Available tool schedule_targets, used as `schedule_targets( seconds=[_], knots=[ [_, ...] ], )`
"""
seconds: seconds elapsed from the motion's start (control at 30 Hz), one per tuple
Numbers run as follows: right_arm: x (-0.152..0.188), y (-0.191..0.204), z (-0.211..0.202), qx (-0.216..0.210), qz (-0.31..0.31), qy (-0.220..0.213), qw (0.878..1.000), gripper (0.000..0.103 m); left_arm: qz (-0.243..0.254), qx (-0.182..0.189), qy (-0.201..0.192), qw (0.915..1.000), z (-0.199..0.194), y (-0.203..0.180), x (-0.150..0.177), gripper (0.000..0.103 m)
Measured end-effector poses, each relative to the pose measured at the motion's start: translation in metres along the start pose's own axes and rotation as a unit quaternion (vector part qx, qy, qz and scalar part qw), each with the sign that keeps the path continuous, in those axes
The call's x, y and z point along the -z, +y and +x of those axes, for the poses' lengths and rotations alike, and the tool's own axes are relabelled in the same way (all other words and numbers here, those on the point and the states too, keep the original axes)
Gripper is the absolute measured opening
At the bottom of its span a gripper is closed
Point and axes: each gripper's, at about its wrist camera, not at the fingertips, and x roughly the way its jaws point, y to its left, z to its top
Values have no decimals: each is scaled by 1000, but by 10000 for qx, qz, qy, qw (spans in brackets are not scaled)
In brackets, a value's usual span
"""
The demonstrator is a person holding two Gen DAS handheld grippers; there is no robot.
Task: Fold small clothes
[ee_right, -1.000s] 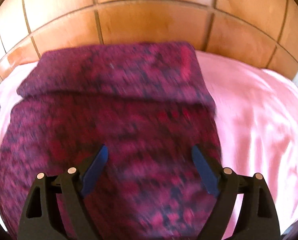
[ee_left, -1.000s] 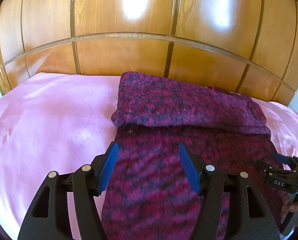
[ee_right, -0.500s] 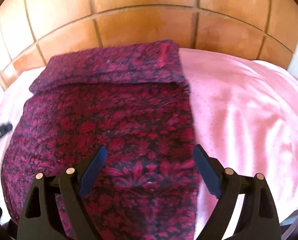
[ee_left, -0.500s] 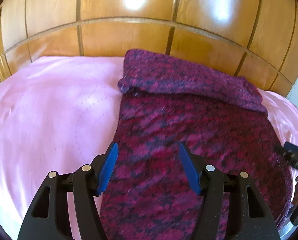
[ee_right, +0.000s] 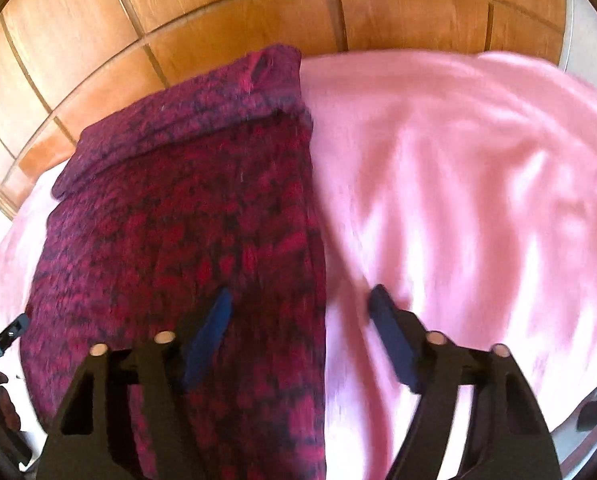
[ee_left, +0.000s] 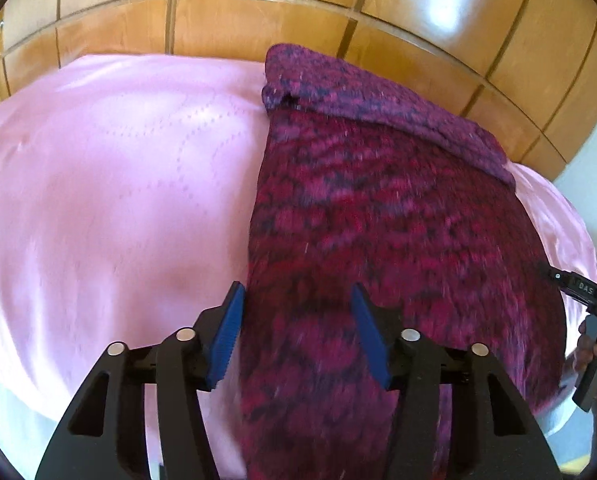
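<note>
Wood-panelled wall (ee_left: 298, 20) behind a bed spread with a pink sheet (ee_left: 118, 200). On the sheet we see the magenta patterned garment (ee_left: 378, 220) lying flat, its far end already turned back into a band (ee_left: 378, 100) along the wall side. We hold the left gripper (ee_left: 296, 336) over the garment's near left edge and the right gripper (ee_right: 298, 332) over its near right edge; both pairs of jaws stand spread, pinching nothing. We judge the next fold is in preparation: each gripper must lower, close on its near corner, and carry the hem toward the band.
</note>
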Motion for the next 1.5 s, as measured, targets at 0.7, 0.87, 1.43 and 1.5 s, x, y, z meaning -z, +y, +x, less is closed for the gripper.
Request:
schedule_targets(
  seconds=[0.7,0.87,1.43,1.5],
  knots=[
    [20,34,-68,-1566,-641,364,9849,18,-191,1913,83,9813,-49,22,-5,13],
    [-33,38,-49,-1955,-15,-89,9807,18,-401,2185,-317,9745,-37,16,-52,11],
    [-117,8,42,-2019,1307,173,9705,59,-1916,1704,71,9665,69,50,-162,60],
    [-115,3,28,-2145,1318,81,9678,77,-2201,1678,-279,9605,55,68,-160,66]
  ],
)
